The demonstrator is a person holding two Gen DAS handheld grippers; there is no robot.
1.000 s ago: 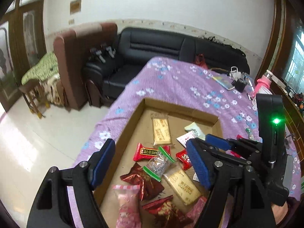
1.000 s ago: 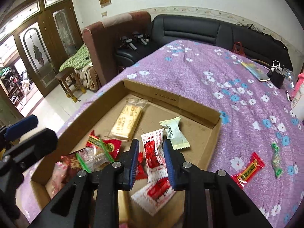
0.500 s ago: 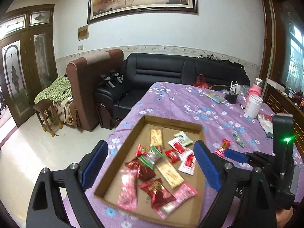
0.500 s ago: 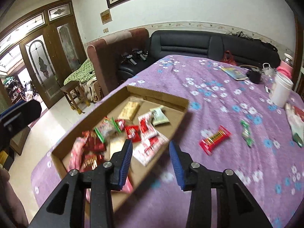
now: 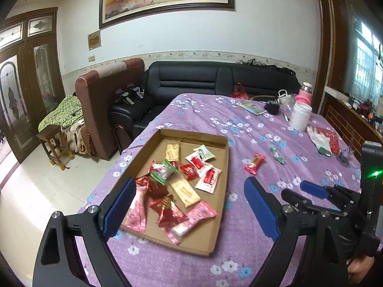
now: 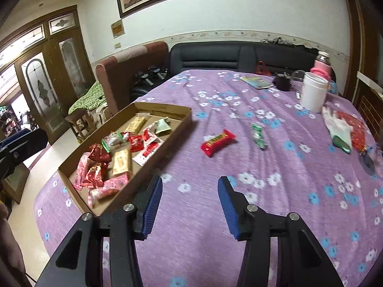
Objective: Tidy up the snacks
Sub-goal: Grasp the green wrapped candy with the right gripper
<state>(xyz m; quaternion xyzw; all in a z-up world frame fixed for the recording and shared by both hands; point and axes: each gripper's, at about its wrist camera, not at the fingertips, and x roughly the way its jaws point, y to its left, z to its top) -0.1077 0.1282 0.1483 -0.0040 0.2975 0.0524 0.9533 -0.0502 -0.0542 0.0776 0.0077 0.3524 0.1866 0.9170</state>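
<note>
A shallow cardboard tray [image 5: 222, 191] [image 6: 174, 124] holds several wrapped snacks on the purple flowered tablecloth. A red snack bar [image 5: 255, 163] [image 6: 217, 142] and a green wrapped candy [image 5: 277, 154] [image 6: 259, 135] lie on the cloth to the tray's right. My left gripper [image 5: 189, 205] is open and empty, held above the tray's near end. My right gripper [image 6: 190, 199] is open and empty, above bare cloth near the tray's front right corner, short of the red bar. It also shows in the left wrist view [image 5: 313, 190].
A white cup [image 6: 313, 93], a pink-lidded bottle [image 6: 322, 65], a small dark object [image 6: 283, 81], a booklet [image 6: 257, 82] and a white glove on a red bag [image 6: 340, 126] sit at the far right. A black sofa [image 5: 215, 81] and a brown armchair [image 5: 105, 100] stand beyond the table.
Both grippers have pulled back and up from the tray. The right gripper let go of a red and white packet into the tray, opened wide and swung right toward the loose snacks.
</note>
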